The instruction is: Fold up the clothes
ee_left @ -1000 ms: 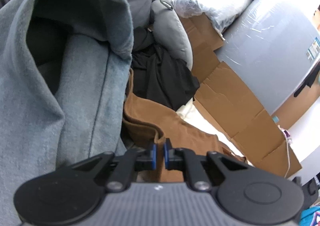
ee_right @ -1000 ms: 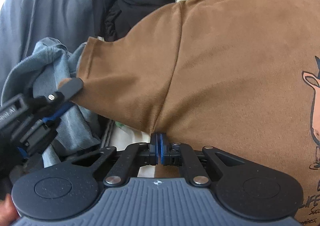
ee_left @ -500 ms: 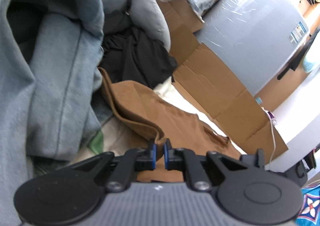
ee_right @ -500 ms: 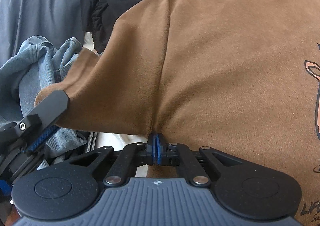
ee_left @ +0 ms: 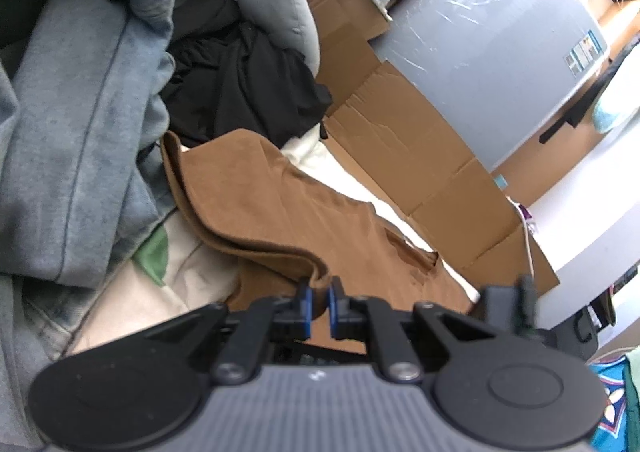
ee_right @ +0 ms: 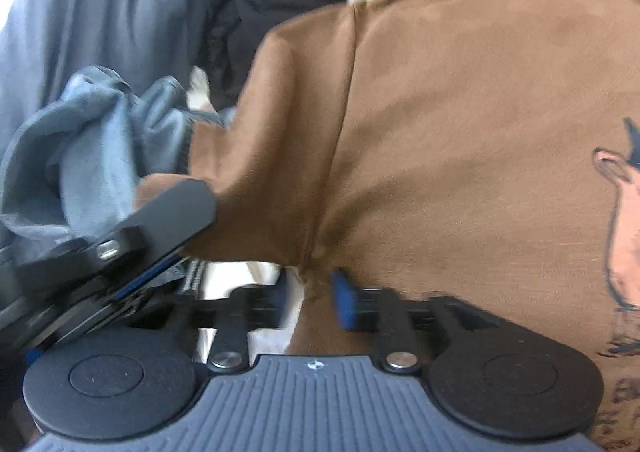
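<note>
Right gripper (ee_right: 310, 298) jaws have just been opening; the brown t-shirt (ee_right: 460, 132) underarm seam sits between them, no longer pinched. Left gripper (ee_left: 319, 306) has carried the sleeve hem inward over the shirt body, jaws clamped together on that folded hem. Shirt lies flat on the cream bedsheet (ee_left: 188, 272), grey-blue jeans (ee_left: 72, 124) and black garment (ee_left: 248, 92) piled beside it.

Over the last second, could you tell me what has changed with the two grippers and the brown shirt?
The right gripper was pinched shut on the brown T-shirt at the armpit seam; its jaws have just been opening, and the cloth now lies loose between them. The left gripper carried the sleeve edge across towards the shirt's body. It stays shut on that fold, and the grey-blue garment stays heaped alongside.
</note>
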